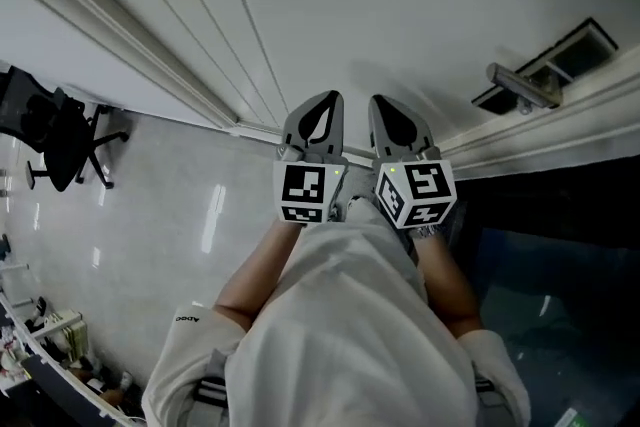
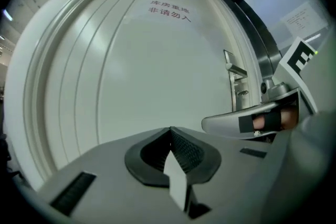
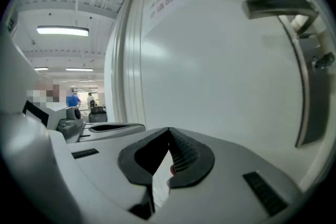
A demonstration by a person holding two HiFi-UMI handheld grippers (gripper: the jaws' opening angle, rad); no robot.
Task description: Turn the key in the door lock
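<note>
Left gripper (image 1: 322,110) and right gripper (image 1: 390,115) side by side, both before the door (image 1: 400,5). Door handle (image 1: 520,83) on the door, right of both grippers, apart from them. Office chair (image 1: 62,137) on the floor (image 1: 180,225), far left, well apart.

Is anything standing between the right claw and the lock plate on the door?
Nothing visible does. The shut right claw faces bare door; the lock plate sits to its right, below the handle, with only open air between.

Black office chair (image 1: 62,137), pale floor (image 1: 180,235)
</note>
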